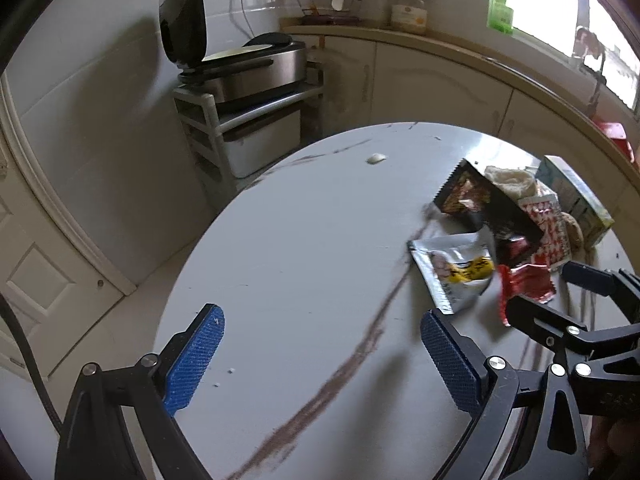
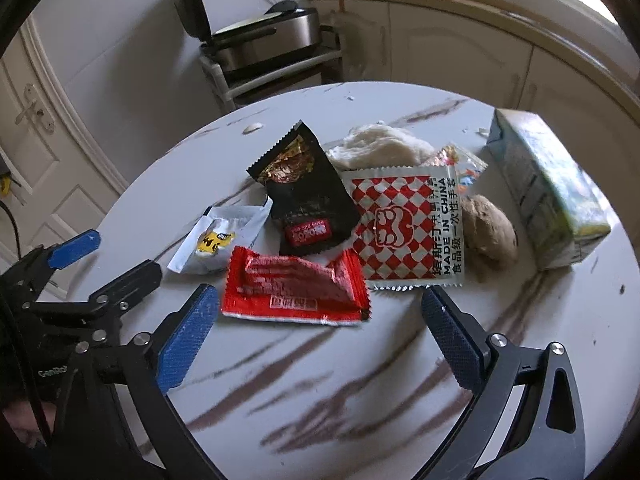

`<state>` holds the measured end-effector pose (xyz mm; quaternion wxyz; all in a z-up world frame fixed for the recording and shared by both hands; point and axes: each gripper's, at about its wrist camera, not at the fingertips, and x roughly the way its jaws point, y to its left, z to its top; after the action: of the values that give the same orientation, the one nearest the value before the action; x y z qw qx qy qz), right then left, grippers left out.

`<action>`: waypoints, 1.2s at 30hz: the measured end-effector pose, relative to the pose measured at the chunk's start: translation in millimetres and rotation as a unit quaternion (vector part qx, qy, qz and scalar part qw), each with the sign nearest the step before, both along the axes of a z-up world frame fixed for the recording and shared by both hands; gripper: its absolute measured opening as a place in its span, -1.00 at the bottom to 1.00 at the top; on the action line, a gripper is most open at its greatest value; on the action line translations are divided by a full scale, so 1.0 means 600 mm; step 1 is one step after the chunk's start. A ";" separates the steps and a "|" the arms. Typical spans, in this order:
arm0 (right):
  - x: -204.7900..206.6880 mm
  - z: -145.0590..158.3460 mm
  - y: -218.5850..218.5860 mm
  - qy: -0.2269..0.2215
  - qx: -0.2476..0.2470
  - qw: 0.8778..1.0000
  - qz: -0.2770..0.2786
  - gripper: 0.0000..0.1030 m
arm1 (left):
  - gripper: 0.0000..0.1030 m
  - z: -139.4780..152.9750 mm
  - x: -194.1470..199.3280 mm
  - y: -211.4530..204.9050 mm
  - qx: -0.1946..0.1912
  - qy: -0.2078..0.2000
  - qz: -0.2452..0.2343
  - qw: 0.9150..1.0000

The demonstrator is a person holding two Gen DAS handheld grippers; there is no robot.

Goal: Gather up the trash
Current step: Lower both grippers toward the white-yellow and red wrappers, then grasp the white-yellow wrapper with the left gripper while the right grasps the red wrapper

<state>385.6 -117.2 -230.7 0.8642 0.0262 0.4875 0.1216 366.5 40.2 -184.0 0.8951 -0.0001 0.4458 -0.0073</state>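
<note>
While you are looking through the left wrist view, your left gripper (image 1: 320, 356) is hovering spread wide over bare surface (image 1: 304, 240), grasping nothing. The trash is sitting at the right of the frame: a silver sachet (image 1: 456, 276) nearest you, a black wrapper (image 1: 484, 208) above it, and a red wrapper (image 1: 526, 284) partly hidden behind the right gripper (image 1: 556, 292) coming in from the lower right. A small white scrap (image 1: 377, 158) is lying apart, towards the upper middle.

Through the right wrist view, your right gripper (image 2: 316, 332) is likewise standing released, with the red wrapper (image 2: 294, 290) lying just beyond its fingertips at frame centre. Behind it the black wrapper (image 2: 306, 200), a checkered packet (image 2: 404, 232) and the silver sachet (image 2: 218, 240) are overlapping; a crumpled tissue (image 2: 376, 146), a brown lump (image 2: 488, 234) and a carton (image 2: 548, 192) are filling the upper right.

These wrappers are probably weighing almost nothing, lying flat and slick, so you are likely needing a raised, crinkled edge to pinch rather than the flat middle. Judging by looks, the tissue is soft and easy to squeeze, while the carton is stiffer and is wanting a grip across its narrow sides.
</note>
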 end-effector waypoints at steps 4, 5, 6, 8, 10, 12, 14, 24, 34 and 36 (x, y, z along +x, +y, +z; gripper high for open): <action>-0.001 -0.006 0.013 -0.014 -0.040 0.999 0.009 0.90 | 0.88 -0.011 0.002 0.000 -0.006 0.001 -0.001 1.000; -0.003 -0.007 0.017 -0.019 -0.054 0.998 0.013 0.87 | 0.88 -0.011 0.007 -0.002 -0.010 0.000 -0.005 1.000; -0.005 -0.006 0.015 -0.023 -0.055 0.998 0.011 0.69 | 0.88 -0.010 0.001 -0.006 -0.011 -0.001 -0.008 1.000; -0.004 0.000 0.010 -0.031 -0.056 0.998 0.010 0.37 | 0.88 -0.010 0.005 -0.014 -0.010 -0.005 -0.017 1.000; -0.006 0.005 0.002 -0.035 -0.057 0.998 0.010 -0.02 | 0.88 -0.009 -0.003 -0.021 -0.012 -0.007 -0.025 1.000; -0.007 0.008 -0.014 -0.035 -0.048 0.998 0.008 -0.22 | 0.88 -0.009 -0.002 -0.031 -0.011 -0.008 -0.032 0.999; -0.007 0.011 -0.028 -0.030 -0.035 0.999 0.006 -0.34 | 0.88 -0.006 -0.011 -0.043 -0.012 -0.009 -0.039 0.999; -0.012 0.010 -0.073 -0.018 0.026 1.000 0.001 0.03 | 0.88 -0.027 0.032 -0.114 0.011 0.009 -0.067 0.998; -0.001 0.007 -0.068 -0.016 0.036 0.999 0.000 0.28 | -0.42 -0.027 0.027 -0.097 -0.032 -0.008 -0.098 0.995; 0.001 0.007 -0.058 -0.016 0.032 0.999 0.000 0.34 | -0.58 -0.023 0.019 -0.086 -0.048 -0.007 -0.098 0.994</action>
<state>386.3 -151.8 -226.4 0.8706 0.0522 0.4694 0.1380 377.8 -11.4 -197.7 0.8921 0.0009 0.4368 -0.1159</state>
